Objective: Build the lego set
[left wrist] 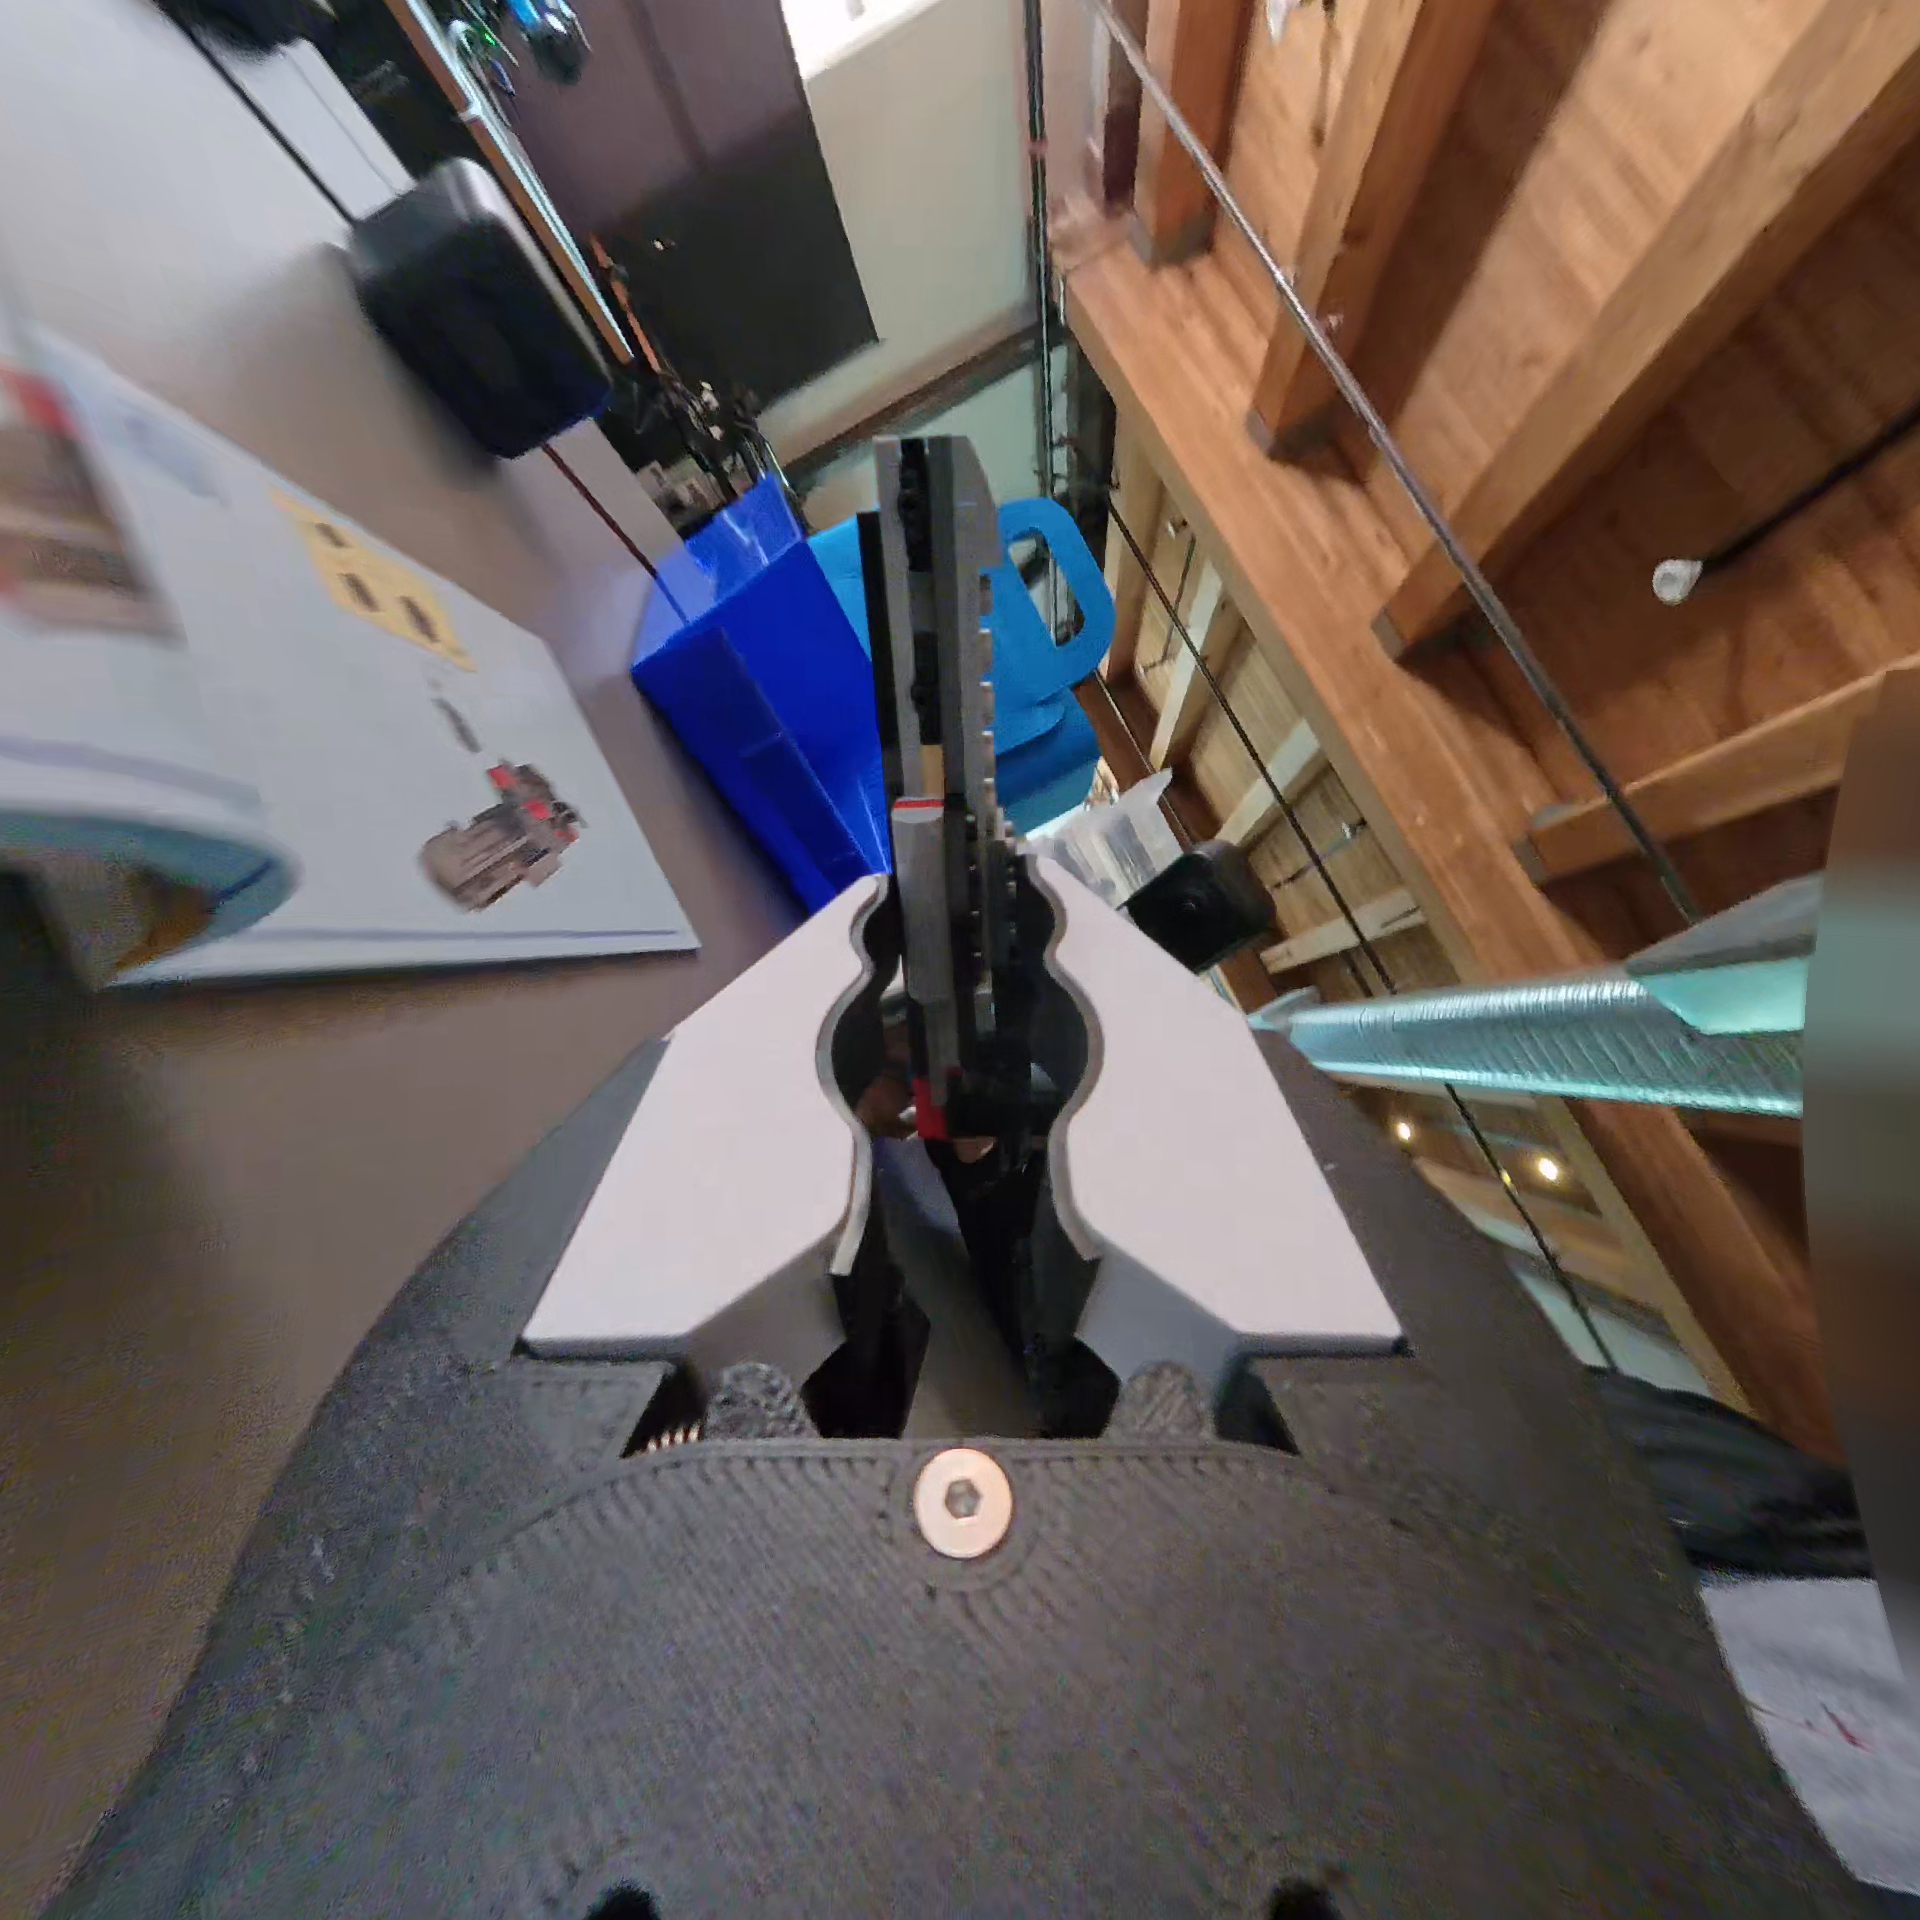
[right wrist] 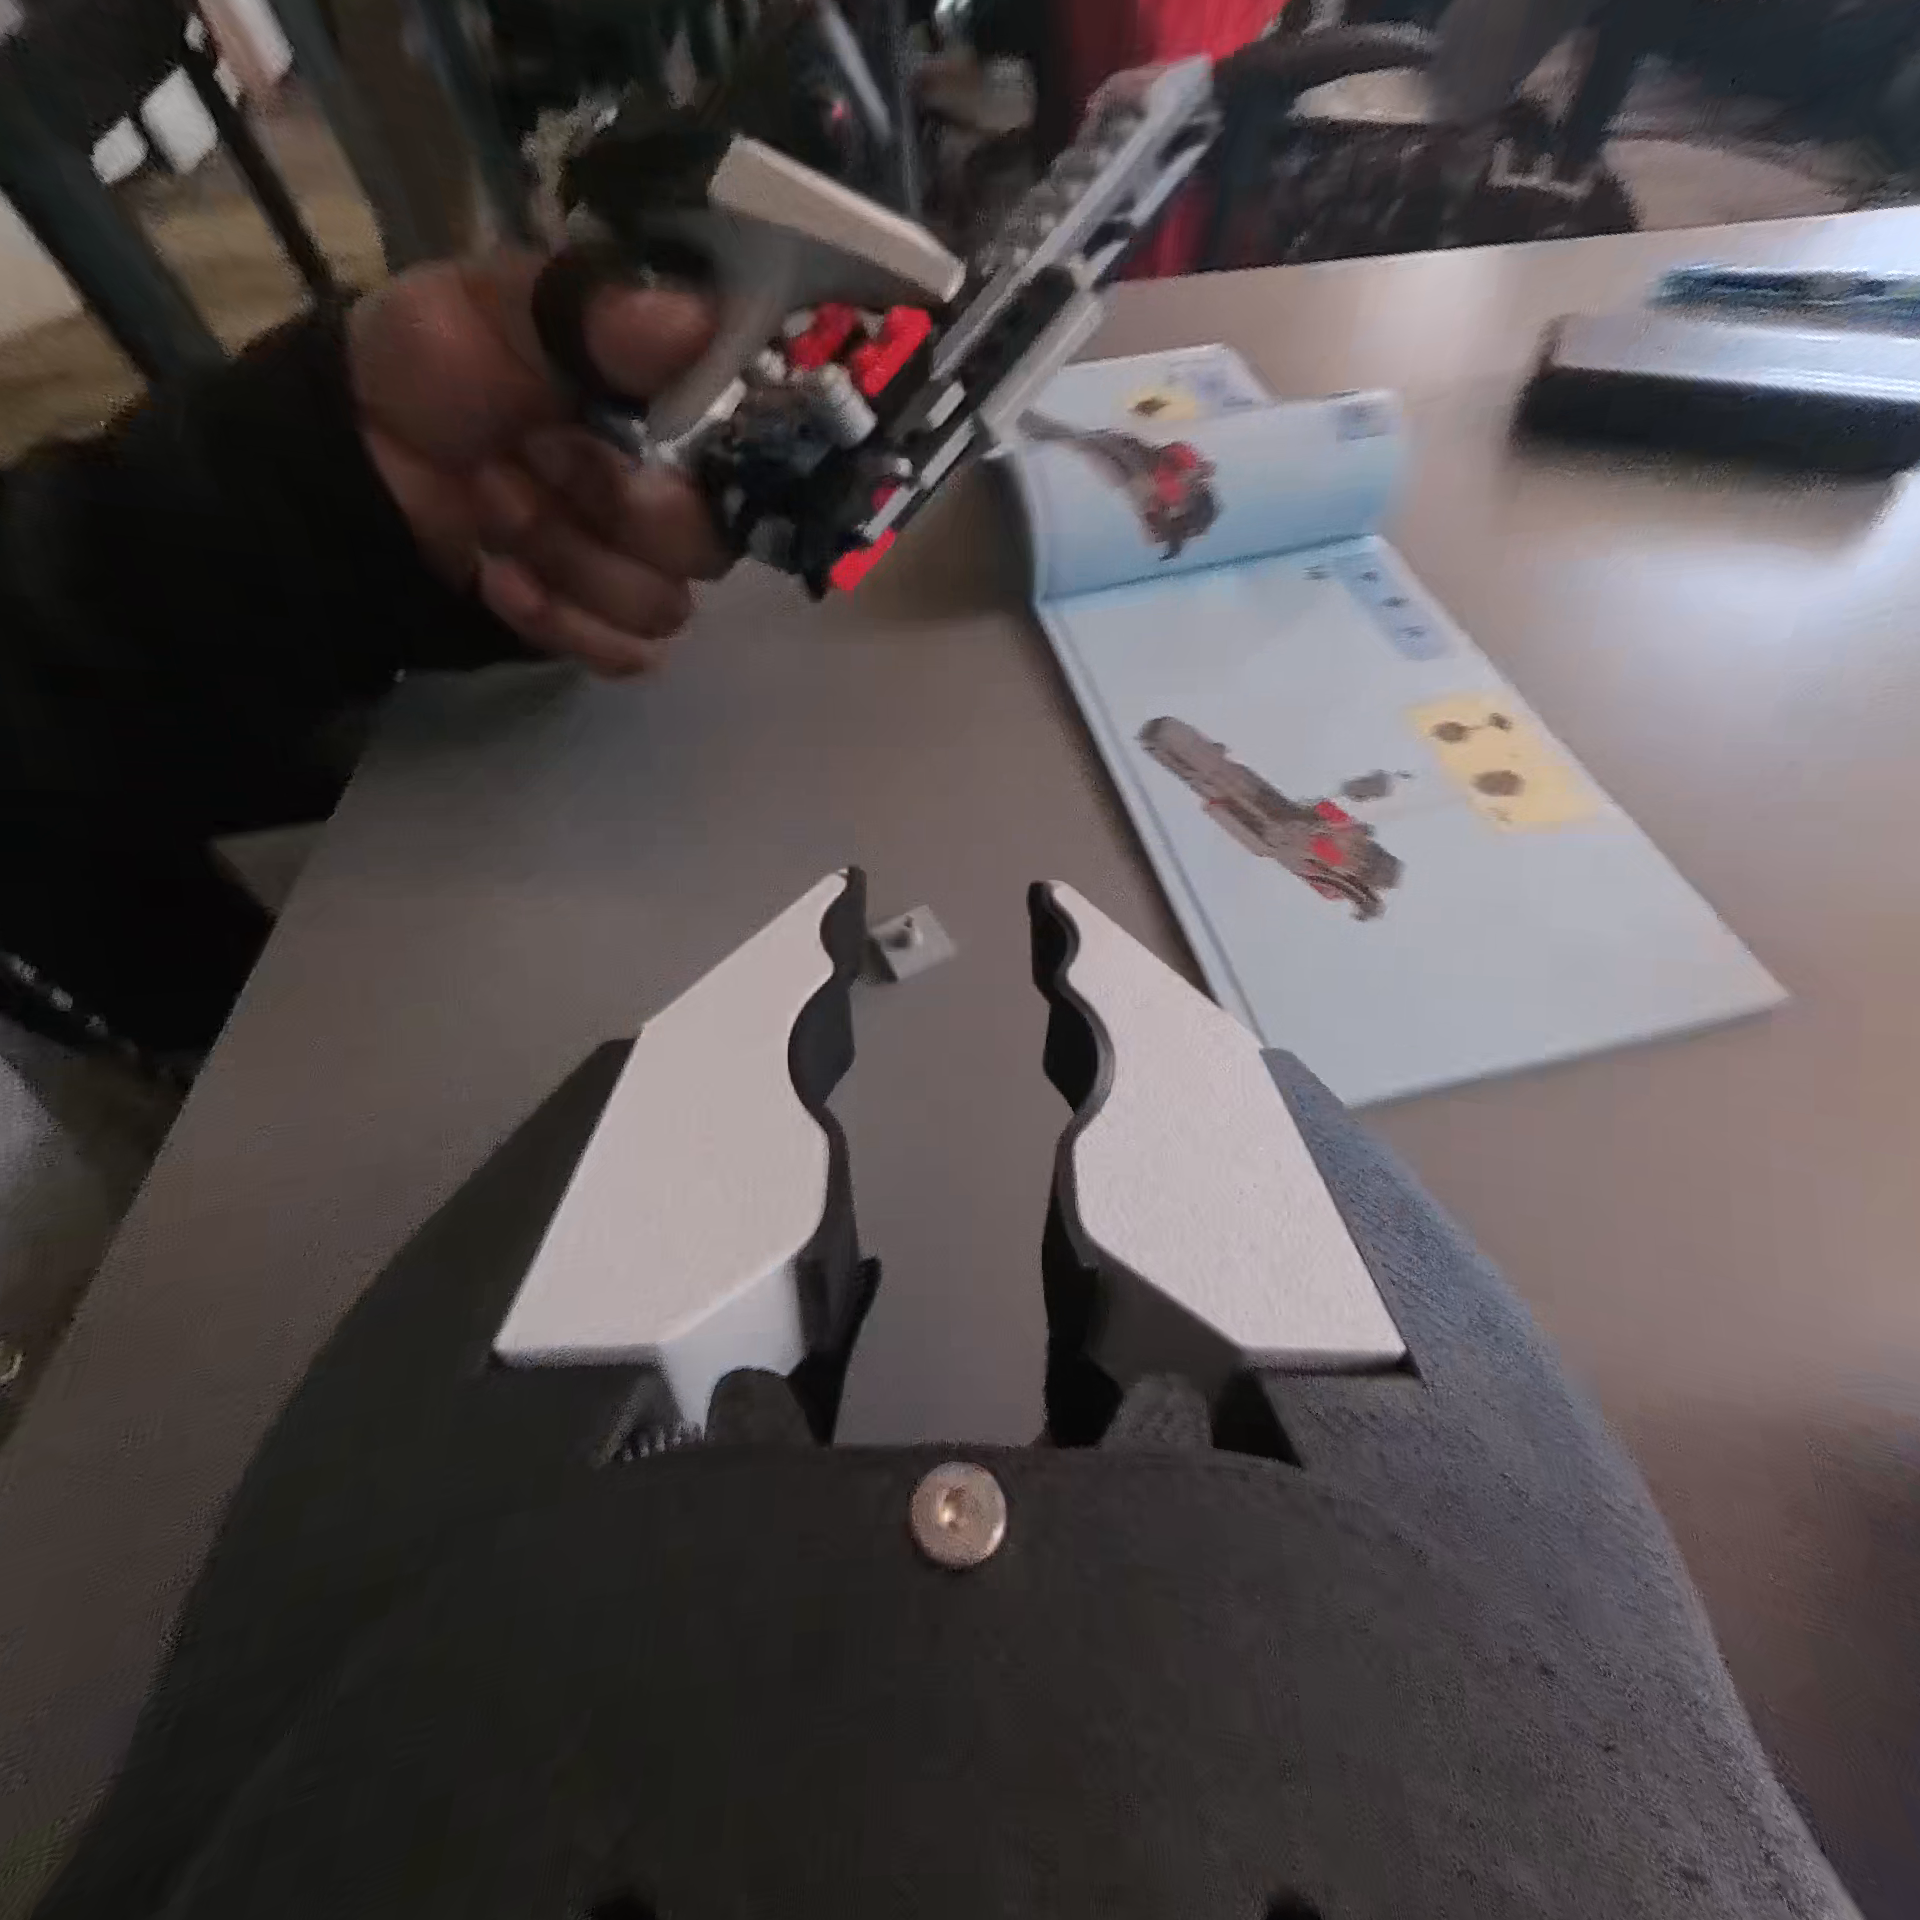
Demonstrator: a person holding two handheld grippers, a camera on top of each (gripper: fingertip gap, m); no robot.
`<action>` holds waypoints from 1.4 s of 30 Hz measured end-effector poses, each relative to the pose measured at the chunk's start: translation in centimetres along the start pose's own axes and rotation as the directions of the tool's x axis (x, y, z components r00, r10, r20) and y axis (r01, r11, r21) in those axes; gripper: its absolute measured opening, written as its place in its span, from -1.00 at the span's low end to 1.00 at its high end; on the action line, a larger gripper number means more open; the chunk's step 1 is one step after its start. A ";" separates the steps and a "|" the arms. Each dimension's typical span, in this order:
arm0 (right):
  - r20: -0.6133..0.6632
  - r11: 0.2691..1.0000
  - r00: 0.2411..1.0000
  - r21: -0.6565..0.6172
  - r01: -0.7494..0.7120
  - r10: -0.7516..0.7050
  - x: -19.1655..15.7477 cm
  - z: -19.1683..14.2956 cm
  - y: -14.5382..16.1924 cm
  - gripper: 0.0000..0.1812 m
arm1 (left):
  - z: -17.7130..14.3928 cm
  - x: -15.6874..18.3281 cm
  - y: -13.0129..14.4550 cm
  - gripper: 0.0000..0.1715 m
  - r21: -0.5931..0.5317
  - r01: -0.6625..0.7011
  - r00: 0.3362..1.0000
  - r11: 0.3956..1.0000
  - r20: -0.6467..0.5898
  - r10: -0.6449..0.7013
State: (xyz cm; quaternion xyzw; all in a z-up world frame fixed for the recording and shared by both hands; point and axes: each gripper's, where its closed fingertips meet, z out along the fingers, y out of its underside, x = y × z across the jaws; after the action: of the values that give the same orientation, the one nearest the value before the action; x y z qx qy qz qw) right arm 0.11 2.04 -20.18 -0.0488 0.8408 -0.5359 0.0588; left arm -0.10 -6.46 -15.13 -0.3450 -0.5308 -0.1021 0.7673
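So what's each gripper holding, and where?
Left gripper clamps the lego model at its red-and-black base end. Right gripper holds nothing.

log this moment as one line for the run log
left gripper: shut on lego model, raised | right gripper: open, above table | small grey piece: near fingers, ungrasped

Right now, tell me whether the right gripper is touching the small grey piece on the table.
Cannot tell. In the right wrist view the open right gripper has its left fingertip overlapping the small grey piece on the table, with no clear gap or contact visible.
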 end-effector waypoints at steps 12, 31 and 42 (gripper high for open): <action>0.017 0.953 0.988 -0.265 0.150 -0.151 -0.7 3.6 3.0 -0.75 | -0.1 0.4 3.3 -0.75 -0.096 0.092 0.996 0.991 -0.014 -0.094; -0.094 0.987 0.991 -0.135 0.085 -0.098 1.8 0.2 -0.1 -0.94 | 1.9 -0.5 5.7 -0.75 -0.150 0.173 0.985 0.973 0.041 -0.169; -0.133 0.967 0.959 0.000 0.253 -0.251 0.2 -1.9 -4.3 -0.94 | 5.4 0.4 10.8 -0.75 -0.234 0.302 0.953 0.924 0.046 -0.300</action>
State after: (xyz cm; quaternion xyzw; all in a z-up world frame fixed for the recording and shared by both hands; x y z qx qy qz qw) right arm -0.33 1.94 -15.48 -0.1195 0.8254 -0.5479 -0.0650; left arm 1.66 5.10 -18.27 -0.3495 -0.5648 -0.2800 0.6932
